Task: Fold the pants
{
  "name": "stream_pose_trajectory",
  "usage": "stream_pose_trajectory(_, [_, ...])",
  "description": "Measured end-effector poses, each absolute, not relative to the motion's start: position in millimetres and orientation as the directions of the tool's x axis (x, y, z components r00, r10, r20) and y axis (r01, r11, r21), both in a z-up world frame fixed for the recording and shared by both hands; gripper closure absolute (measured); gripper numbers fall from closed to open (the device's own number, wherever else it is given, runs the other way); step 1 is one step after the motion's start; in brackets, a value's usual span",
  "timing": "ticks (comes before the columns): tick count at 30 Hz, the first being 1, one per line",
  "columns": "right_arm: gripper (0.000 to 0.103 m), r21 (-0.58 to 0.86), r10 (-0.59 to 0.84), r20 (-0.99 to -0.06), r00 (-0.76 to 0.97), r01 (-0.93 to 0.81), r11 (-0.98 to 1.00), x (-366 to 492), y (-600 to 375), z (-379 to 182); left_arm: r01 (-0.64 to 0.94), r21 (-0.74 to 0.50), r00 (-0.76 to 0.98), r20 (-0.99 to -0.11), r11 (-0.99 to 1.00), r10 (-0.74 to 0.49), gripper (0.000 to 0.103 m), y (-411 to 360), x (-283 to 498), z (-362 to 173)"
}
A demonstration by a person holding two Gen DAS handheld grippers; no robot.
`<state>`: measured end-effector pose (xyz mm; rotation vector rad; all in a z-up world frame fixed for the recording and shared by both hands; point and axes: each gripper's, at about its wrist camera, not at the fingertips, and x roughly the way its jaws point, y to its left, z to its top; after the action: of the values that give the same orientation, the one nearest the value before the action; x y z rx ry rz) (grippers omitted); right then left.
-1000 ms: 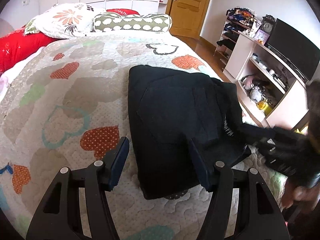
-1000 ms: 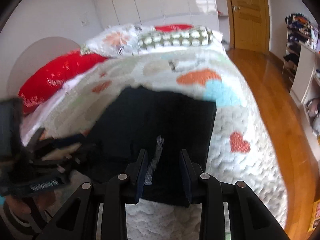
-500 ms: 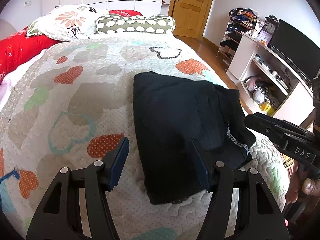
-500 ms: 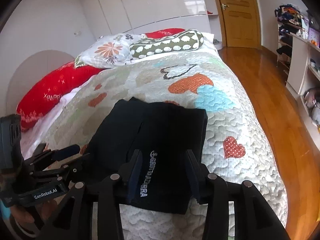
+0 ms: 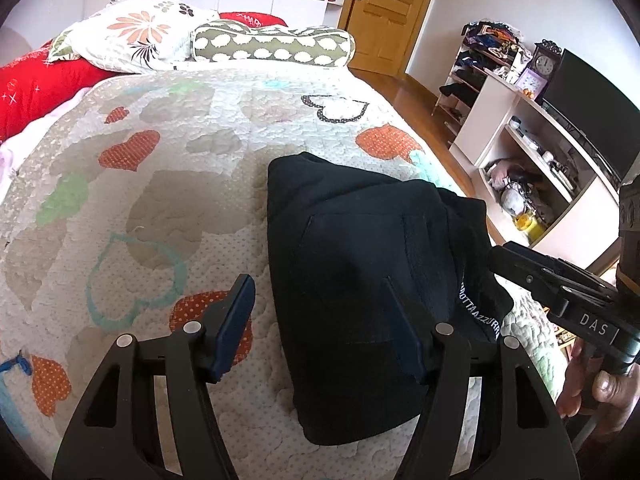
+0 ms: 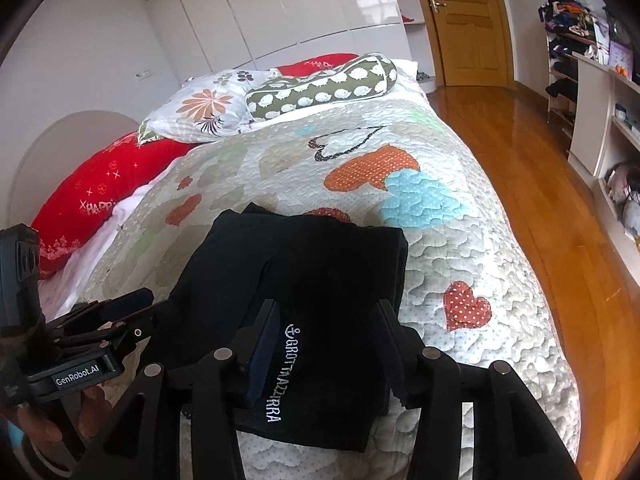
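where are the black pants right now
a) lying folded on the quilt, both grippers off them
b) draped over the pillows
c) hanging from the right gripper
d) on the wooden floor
a: the pants lie as a folded stack on the quilt, and the left gripper and right gripper both hover open above them, gripping nothing.

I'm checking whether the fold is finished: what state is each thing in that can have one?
black pants: folded into a compact stack, lying flat on the quilt, held by neither gripper.
left gripper: open, empty.
right gripper: open, jaws just widened, pads clear of the pants.
wooden door: closed.
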<state>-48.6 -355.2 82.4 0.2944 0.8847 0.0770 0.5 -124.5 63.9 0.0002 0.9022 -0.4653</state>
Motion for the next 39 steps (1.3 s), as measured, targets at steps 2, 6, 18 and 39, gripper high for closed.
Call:
stream_pose_trajectory(2, [0.055, 0.279, 0.181, -0.753, 0.633, 0.059, 0.958, -47.4, -355.8, 81.4, 0.387, -0.196, 0.524, -0.757, 0.901, -0.389, 0.038, -124.1, 2.1, 62.6])
stream_pose_trajectory(6, [0.054, 0.278, 0.165, -0.757, 0.632, 0.082, 0.957, -46.7, -362.7, 78.1, 0.369, -0.216, 0.515, -0.762, 0.904, -0.392, 0.038, -117.7, 7.7, 59.1])
stream_pose_trajectory(18, [0.044, 0.296, 0.17, -0.768, 0.618, 0.107, 0.949, -39.3, -371.3, 68.1, 0.361, -0.243, 0.493, -0.77, 0.901, -0.405, 0.037, -116.0, 19.7, 57.8])
stream_pose_trajectory(39, [0.093, 0.296, 0.217, -0.752, 0.623, 0.026, 0.955, -31.5, -376.3, 65.0, 0.326, -0.059, 0.473, -0.854, 0.943, -0.217, 0.037, -166.3, 125.1, 27.5])
